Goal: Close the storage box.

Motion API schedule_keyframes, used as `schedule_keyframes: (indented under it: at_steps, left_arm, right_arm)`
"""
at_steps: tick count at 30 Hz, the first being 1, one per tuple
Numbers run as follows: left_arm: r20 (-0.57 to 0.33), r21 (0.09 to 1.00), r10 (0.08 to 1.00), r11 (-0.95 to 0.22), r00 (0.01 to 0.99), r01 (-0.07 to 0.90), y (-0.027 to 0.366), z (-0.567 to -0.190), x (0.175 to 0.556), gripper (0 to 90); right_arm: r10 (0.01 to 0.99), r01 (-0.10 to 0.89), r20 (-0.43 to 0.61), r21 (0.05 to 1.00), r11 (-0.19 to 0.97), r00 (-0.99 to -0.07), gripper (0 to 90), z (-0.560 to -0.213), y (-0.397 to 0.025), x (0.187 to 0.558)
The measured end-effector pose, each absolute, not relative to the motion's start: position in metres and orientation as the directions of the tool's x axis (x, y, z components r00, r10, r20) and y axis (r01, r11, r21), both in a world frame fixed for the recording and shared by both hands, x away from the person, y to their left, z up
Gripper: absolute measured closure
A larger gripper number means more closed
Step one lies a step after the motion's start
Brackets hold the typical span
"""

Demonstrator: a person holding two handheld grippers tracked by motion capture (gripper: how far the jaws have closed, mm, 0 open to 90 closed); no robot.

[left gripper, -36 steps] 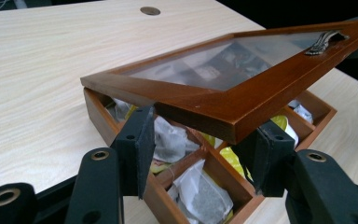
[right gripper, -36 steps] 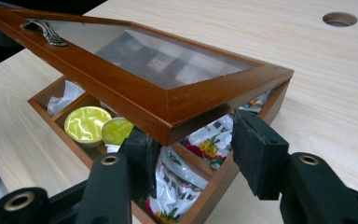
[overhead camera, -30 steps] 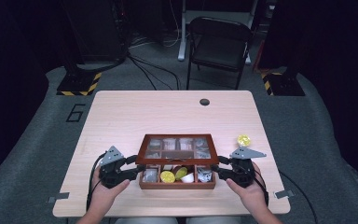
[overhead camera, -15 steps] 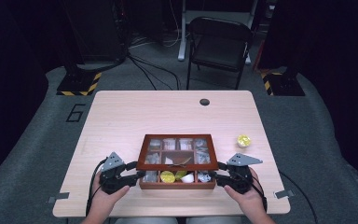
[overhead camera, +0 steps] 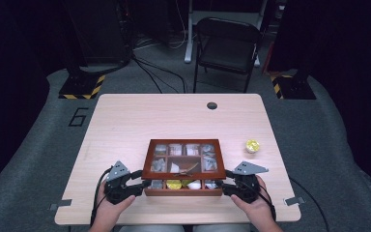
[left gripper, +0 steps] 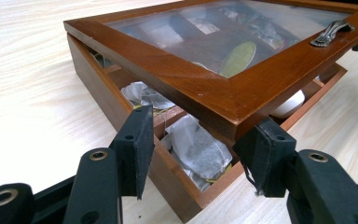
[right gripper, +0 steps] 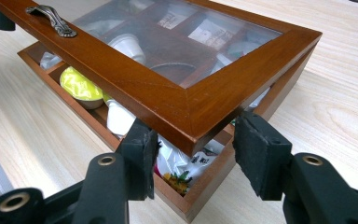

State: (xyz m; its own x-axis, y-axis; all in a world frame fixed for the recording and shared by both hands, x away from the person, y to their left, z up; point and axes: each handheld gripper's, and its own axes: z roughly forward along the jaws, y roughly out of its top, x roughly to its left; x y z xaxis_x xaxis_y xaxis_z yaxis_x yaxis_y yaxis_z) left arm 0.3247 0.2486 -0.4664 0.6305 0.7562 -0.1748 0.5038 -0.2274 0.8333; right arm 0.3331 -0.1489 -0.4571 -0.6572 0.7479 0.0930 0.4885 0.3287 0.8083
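Note:
A brown wooden tea box (overhead camera: pixel 183 192) sits near the table's front edge. Its glass lid (overhead camera: pixel 183 143) is tilted partly up, with a metal handle (left gripper: pixel 331 33) on the front rail. Tea bags (left gripper: pixel 196 149) and a yellow capsule (right gripper: pixel 77 84) lie in the front compartments. My left gripper (overhead camera: pixel 137 180) is open at the lid's front left corner, and that corner rests against one of its pads (left gripper: pixel 265 154). My right gripper (overhead camera: pixel 229 181) is open at the front right corner, which pokes between its jaws (right gripper: pixel 196 144).
A second yellow capsule (overhead camera: pixel 252 145) lies on the table to the right of the box. A dark cable hole (overhead camera: pixel 212 105) sits near the far edge. A black folding chair (overhead camera: pixel 227 43) stands beyond the table, with cables on the floor.
Both grippers have slid back toward the table's front edge, from beside the box's middle to its front corners. The lid looks slightly lower than before.

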Motion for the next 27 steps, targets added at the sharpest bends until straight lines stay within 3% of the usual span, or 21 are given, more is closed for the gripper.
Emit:
schedule_keyframes:
  at_steps: [20, 27]
  left_arm:
    - [-0.152, 0.795, 0.747, -0.296, 0.648, 0.529, 0.244, -0.476, 0.319, 47.4]
    - [-0.193, 0.783, 0.747, -0.273, 0.636, 0.559, 0.245, -0.479, 0.316, 47.4]
  right_arm:
    - [0.741, 0.518, 0.092, 0.771, 0.370, -0.665, 48.7, -0.469, -0.150, 0.325]
    - [0.739, 0.532, 0.099, 0.757, 0.378, -0.667, 47.9, -0.471, -0.150, 0.326]
